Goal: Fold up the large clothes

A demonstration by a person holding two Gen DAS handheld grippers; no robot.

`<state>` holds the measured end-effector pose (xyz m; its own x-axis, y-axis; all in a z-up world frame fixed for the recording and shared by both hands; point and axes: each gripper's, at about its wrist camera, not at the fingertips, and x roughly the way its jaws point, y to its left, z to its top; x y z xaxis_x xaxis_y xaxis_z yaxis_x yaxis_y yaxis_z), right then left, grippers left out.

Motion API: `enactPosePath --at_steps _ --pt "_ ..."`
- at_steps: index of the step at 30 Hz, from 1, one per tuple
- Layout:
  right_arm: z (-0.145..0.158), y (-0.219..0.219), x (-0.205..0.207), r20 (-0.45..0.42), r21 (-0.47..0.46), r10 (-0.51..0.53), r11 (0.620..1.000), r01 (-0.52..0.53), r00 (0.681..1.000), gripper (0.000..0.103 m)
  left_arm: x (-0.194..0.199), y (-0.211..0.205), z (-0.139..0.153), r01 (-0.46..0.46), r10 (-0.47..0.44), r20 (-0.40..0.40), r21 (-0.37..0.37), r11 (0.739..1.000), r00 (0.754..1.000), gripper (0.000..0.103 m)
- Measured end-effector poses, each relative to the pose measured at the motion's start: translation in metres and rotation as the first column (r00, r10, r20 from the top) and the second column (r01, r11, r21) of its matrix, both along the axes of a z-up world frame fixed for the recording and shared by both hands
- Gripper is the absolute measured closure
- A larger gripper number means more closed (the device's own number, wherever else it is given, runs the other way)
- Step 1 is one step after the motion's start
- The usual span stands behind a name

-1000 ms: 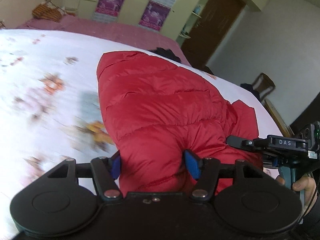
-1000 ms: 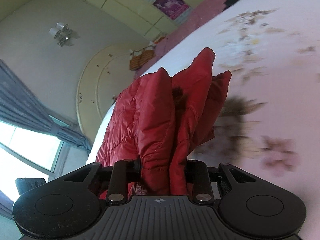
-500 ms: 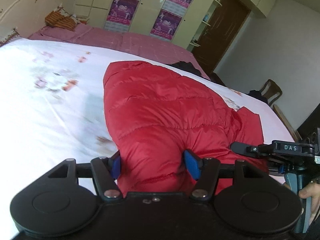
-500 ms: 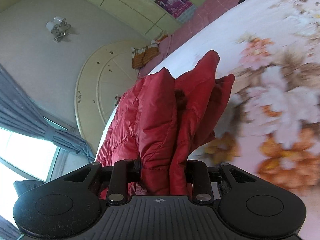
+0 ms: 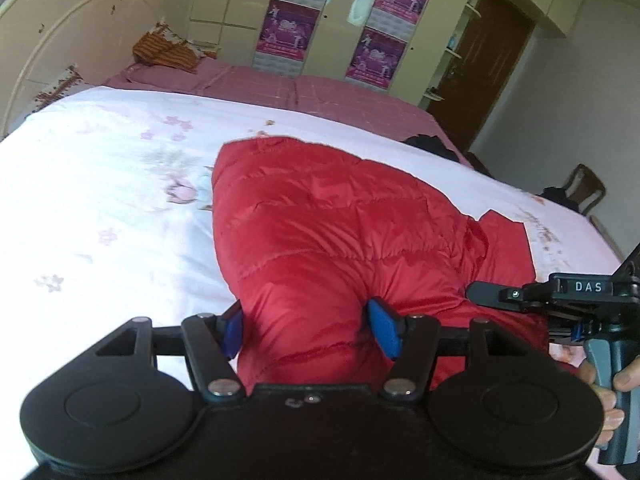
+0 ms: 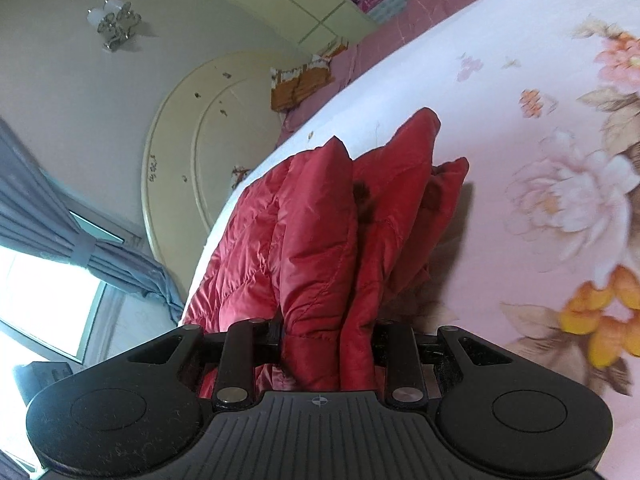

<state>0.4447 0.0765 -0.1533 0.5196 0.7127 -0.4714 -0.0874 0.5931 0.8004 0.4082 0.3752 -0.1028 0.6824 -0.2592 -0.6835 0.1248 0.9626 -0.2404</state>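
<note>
A red quilted down jacket point(image 5: 340, 228) lies on the white floral bed cover point(image 5: 104, 184). My left gripper point(image 5: 306, 330) is shut on a thick bunch of its near edge, blue pads pressing both sides. My right gripper point(image 6: 326, 338) is shut on another bunched, folded part of the jacket point(image 6: 316, 224), which stands up in several layers ahead of it. The right gripper also shows in the left wrist view point(image 5: 560, 292), at the jacket's right side.
The bed cover point(image 6: 540, 184) spreads to the right of the jacket. A pink sheet point(image 5: 312, 92) and a cream headboard point(image 5: 60, 32) lie beyond. A wardrobe with posters, a brown door point(image 5: 488, 64) and a chair point(image 5: 584, 188) stand at the back.
Both grippers have carried the held jacket edge along over the bed; the floral pattern slides past and more of the headboard comes into view. Both grips are unchanged.
</note>
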Motion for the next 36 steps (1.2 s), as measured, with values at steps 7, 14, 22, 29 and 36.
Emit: enactPosePath --at_steps 7,14,22,29,36 --pt "-0.016 0.008 0.010 -0.026 -0.031 -0.004 1.000 0.004 1.000 0.071 0.006 0.004 -0.020 0.018 -0.017 -0.017 0.030 0.999 1.000 0.041" --pt "-0.010 0.003 0.009 -0.021 -0.116 -0.060 0.992 0.057 0.998 0.059 0.006 0.009 -0.015 0.023 -0.022 -0.023 0.046 0.999 0.999 0.035" --pt "0.024 0.000 -0.002 0.093 -0.304 -0.134 0.940 0.157 0.987 0.057 -0.001 0.015 0.008 0.003 -0.007 0.061 0.076 0.997 0.998 0.037" --pt "0.071 0.026 -0.014 0.283 -0.359 -0.099 0.912 0.201 0.954 0.058 0.022 0.001 0.014 0.030 -0.045 0.100 0.140 0.990 0.994 0.037" --pt "0.025 0.065 0.006 0.162 -0.523 -0.043 0.843 0.123 0.986 0.068 0.042 -0.007 -0.015 0.056 -0.065 0.050 0.173 0.983 0.997 0.032"
